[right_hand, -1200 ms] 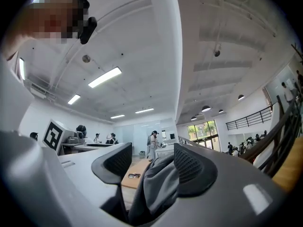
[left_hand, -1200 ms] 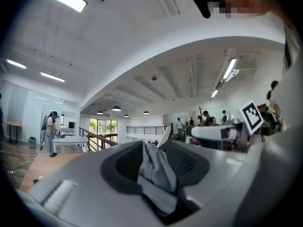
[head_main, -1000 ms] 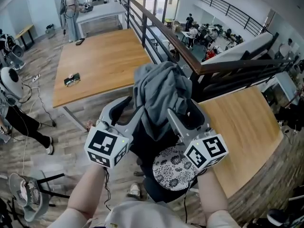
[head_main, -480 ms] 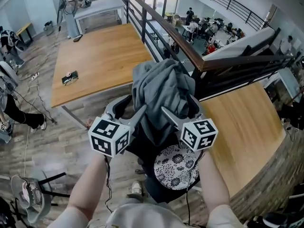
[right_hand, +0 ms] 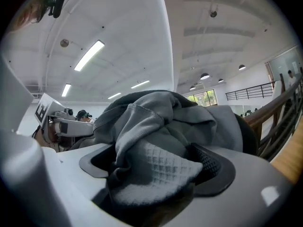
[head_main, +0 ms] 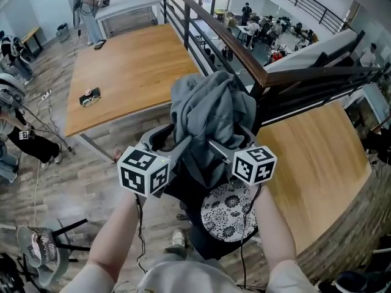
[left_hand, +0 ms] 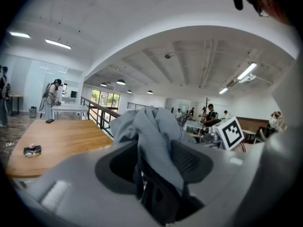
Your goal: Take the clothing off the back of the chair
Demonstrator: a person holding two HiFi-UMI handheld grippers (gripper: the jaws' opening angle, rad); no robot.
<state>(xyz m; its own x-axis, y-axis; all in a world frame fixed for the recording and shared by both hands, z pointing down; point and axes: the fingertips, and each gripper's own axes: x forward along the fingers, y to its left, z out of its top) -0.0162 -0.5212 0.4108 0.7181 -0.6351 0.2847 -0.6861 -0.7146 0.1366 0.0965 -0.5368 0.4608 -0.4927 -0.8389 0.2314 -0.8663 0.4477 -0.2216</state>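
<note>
A grey garment (head_main: 211, 112) lies heaped over the back of a black chair (head_main: 183, 185) with a floral seat cushion (head_main: 223, 212). My left gripper (head_main: 165, 144) reaches in from the garment's left, my right gripper (head_main: 235, 140) from its right. Both stand open, jaws spread wide, with folds of cloth between them. In the left gripper view the garment (left_hand: 151, 136) hangs down between the jaws beside a ribbed pad (left_hand: 189, 162). In the right gripper view a bunched waffle-textured fold (right_hand: 156, 174) fills the gap next to the dark pad (right_hand: 215, 167). The garment hides the chair's back.
A wooden table (head_main: 128, 72) stands ahead on the left, another (head_main: 317, 163) on the right. A dark railing (head_main: 226, 38) runs behind the chair. A floor fan (head_main: 36, 249) stands at lower left. People (head_main: 18, 133) stand at the left edge and far back.
Both grippers have sunk and pushed in against the garment, and their jaws have spread wider. The garment stays heaped on the chair back.
</note>
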